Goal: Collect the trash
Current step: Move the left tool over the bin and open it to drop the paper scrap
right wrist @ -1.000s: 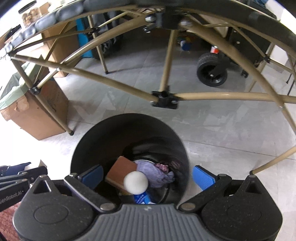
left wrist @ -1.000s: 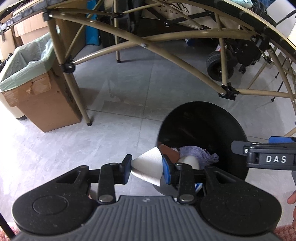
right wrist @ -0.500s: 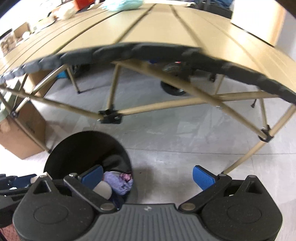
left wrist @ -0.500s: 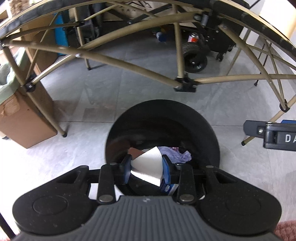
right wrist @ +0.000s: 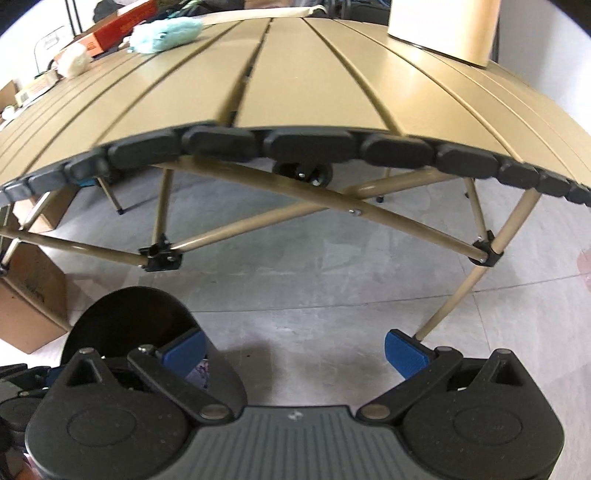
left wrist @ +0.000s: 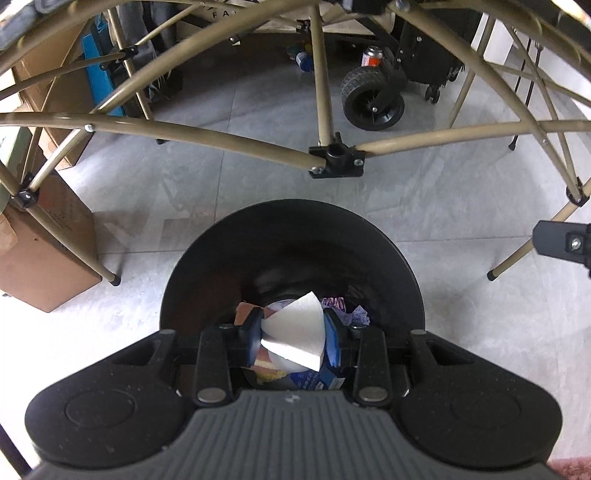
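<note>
My left gripper (left wrist: 293,338) is shut on a folded white paper piece (left wrist: 295,332), held right over the mouth of the round black trash bin (left wrist: 291,225). Inside the bin lie a purple cloth (left wrist: 352,314), a brown item and blue packaging, partly hidden by the paper. In the right wrist view my right gripper (right wrist: 293,349) stands open with nothing between its blue pads (right wrist: 404,352), above bare floor to the right of the bin (right wrist: 125,317). The right gripper's black finger (left wrist: 561,243) shows at the right edge of the left wrist view.
A tan slatted folding table (right wrist: 295,85) with crossed tube legs (left wrist: 334,162) stands just beyond the bin. A cardboard box (left wrist: 40,258) sits on the floor at left. A black wheeled cart (left wrist: 373,99) is behind the table. A mint cloth (right wrist: 166,33) lies on the tabletop.
The left gripper carried the paper from the bin's left rim to directly over its opening. The right gripper moved right and up off the bin, now facing the table edge.
</note>
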`<state>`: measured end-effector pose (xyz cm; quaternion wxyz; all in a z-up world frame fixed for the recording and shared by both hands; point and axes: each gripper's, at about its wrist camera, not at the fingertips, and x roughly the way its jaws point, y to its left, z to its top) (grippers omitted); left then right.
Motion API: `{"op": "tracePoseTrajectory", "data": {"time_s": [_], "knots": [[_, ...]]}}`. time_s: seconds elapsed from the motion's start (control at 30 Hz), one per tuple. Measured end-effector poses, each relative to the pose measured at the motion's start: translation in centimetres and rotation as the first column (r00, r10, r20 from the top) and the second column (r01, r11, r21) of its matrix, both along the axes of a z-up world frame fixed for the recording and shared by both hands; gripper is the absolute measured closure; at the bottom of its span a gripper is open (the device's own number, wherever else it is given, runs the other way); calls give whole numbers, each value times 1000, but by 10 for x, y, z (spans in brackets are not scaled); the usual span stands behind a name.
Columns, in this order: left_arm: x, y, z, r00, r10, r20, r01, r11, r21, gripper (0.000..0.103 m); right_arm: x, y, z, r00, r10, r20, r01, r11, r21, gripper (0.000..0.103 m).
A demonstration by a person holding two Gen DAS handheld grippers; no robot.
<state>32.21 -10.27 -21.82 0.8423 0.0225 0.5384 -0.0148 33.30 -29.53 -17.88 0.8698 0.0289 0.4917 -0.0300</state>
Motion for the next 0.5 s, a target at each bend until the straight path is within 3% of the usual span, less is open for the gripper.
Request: {"op": "tracePoseTrajectory", "data": {"time_s": [0.2,0.4,0.43,0.47,0.5], "knots": [[2,-2,-6,1000,1,-29,0,1000,7,68,1,-3,-2,1000,-10,-3,10,1000,-12,0],[3,-2,-8,999,0,-51,0,1000,0,55,0,0,0,1000,-3,-4,3,1000,-15,0],[3,-2,-7,999,0,-49,0,1000,2,45,1,0,-1,1000,-1,-4,1,1000,-16,0],[2,-2,-7,999,-1,-46,1,1000,4,27,1,1,-1,1000,1,-4,-1,1000,-17,0],[2,-2,-6,999,4,-43,-3,1000,6,18,1,1,-1,1000,3,-4,-3,1000,-18,0]]}}
